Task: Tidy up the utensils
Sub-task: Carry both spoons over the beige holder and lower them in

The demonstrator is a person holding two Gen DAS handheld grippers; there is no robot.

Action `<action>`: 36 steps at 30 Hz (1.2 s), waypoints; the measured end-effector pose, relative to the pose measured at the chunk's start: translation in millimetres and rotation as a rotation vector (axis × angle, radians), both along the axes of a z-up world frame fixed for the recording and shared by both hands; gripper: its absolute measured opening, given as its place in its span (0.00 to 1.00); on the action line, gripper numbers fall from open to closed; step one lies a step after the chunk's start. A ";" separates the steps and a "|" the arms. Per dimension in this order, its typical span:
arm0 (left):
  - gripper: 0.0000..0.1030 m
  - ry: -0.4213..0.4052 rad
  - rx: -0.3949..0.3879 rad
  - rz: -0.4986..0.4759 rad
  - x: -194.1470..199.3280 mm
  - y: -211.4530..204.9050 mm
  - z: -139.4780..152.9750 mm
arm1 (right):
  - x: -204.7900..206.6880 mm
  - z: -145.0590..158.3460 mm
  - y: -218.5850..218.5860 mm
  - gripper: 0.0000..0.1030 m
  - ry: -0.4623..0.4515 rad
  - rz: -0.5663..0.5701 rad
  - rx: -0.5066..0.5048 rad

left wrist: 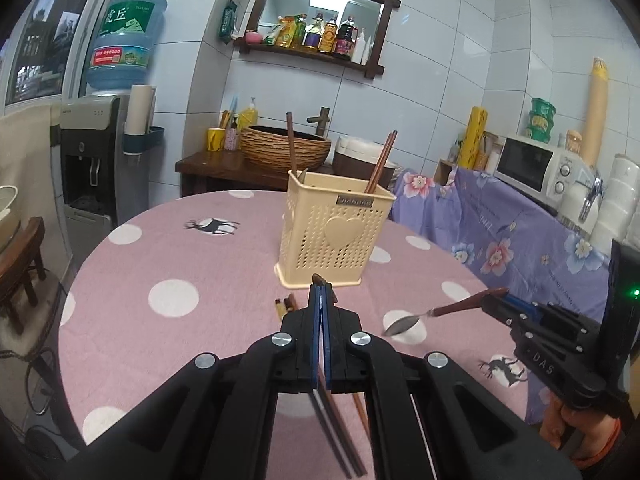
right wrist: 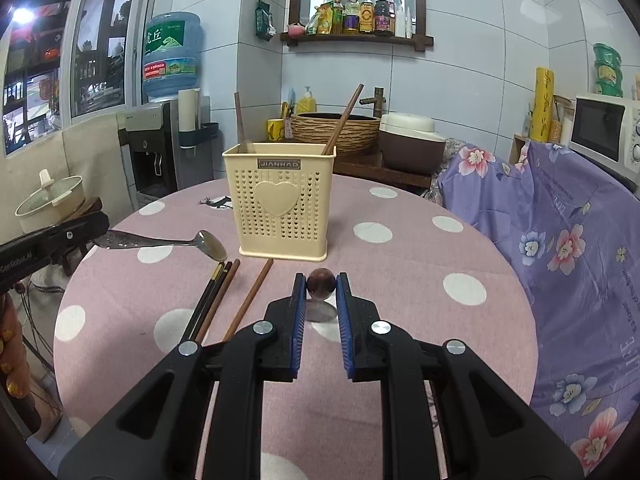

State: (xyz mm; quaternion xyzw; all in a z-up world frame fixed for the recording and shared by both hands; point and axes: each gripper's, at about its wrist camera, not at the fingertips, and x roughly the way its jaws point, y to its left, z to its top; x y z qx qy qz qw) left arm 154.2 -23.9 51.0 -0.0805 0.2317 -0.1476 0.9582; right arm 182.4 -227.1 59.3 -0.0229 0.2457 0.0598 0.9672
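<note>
On table: "JIANHAO" caddy (right wrist: 280, 196); left fingers (right wrist: 96, 229) clamp metal spoon (right wrist: 168, 242), right fingers (right wrist: 321, 285) wooden-handled spoon (left wrist: 436, 312).

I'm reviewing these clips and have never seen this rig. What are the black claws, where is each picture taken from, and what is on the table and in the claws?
The claws are two-finger grippers that a person holds, one in each hand. Each carries a wide-angle camera looking along its fingers, so each picture shows its own gripper at the bottom.

On the pink dotted table stand a cream utensil holder, with utensils already in it, and loose chopsticks.

The left gripper is shut on an all-metal spoon, best seen in the right view. The right gripper grips a spoon with a reddish-brown handle.
</note>
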 end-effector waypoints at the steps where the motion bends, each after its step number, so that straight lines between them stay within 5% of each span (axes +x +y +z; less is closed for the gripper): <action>1: 0.02 -0.002 0.002 0.000 3.3 -1.6 2.4 | 2.0 1.6 -0.7 0.15 0.000 -0.001 0.007; 22: 0.02 0.061 0.028 -0.071 26.5 8.0 19.1 | 23.9 22.7 -10.1 0.15 0.006 0.028 0.058; 36: 0.02 0.066 -0.009 -0.146 49.2 17.7 58.7 | 45.5 53.0 -12.7 0.15 -0.008 0.068 0.137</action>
